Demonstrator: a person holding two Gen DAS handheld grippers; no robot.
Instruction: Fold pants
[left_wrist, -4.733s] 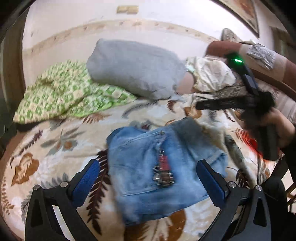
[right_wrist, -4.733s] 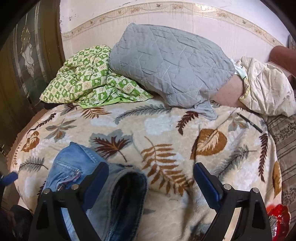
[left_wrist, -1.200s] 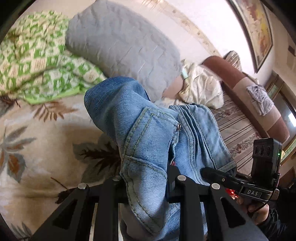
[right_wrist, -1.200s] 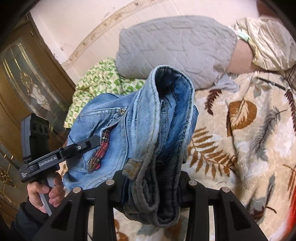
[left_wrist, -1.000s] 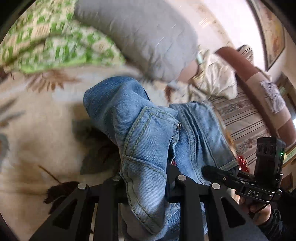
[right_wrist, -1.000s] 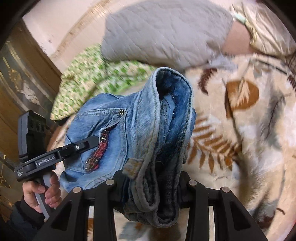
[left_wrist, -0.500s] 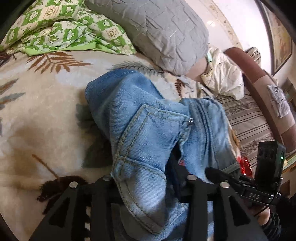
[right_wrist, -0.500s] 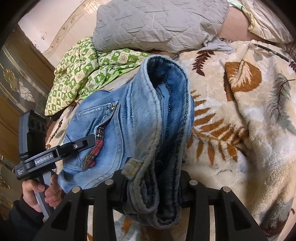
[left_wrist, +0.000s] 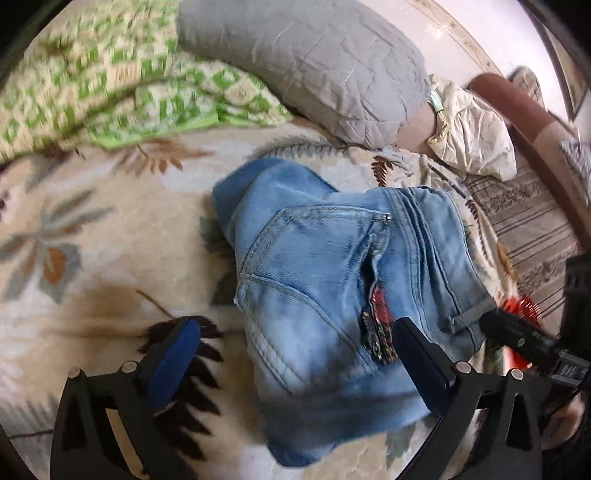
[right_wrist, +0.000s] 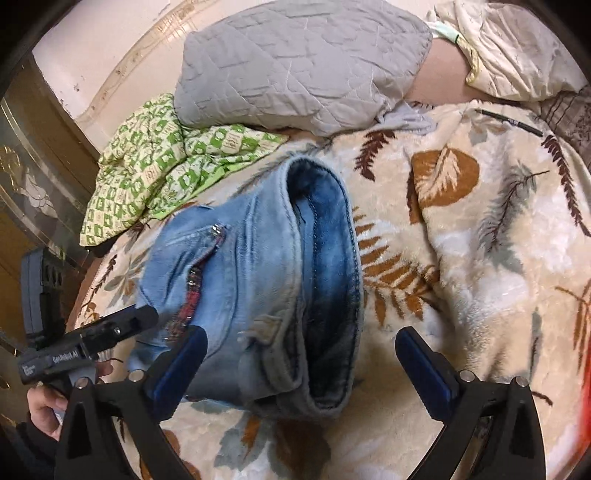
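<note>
The folded light-blue denim pants (left_wrist: 325, 295) lie in a compact bundle on the leaf-print blanket (left_wrist: 92, 240), back pocket up, a red patterned strip by the zip. My left gripper (left_wrist: 295, 347) is open, its blue pads on either side of the bundle's near edge, holding nothing. In the right wrist view the pants (right_wrist: 258, 288) show the waistband end with its dark inside. My right gripper (right_wrist: 301, 354) is open around that end and empty. The other gripper (right_wrist: 85, 347) shows at the left.
A grey quilted pillow (left_wrist: 314, 62) and a green checked cloth (left_wrist: 110, 81) lie at the head of the bed. A cream cushion (left_wrist: 472, 136) and a striped sheet (left_wrist: 528, 218) are at the right. A red object (left_wrist: 521, 310) sits beside the pants. A wooden door (right_wrist: 33, 184) stands left.
Both grippers held the folded pants up in the air, lowered them onto the blanket, then opened and let go. The bundle now rests flat.
</note>
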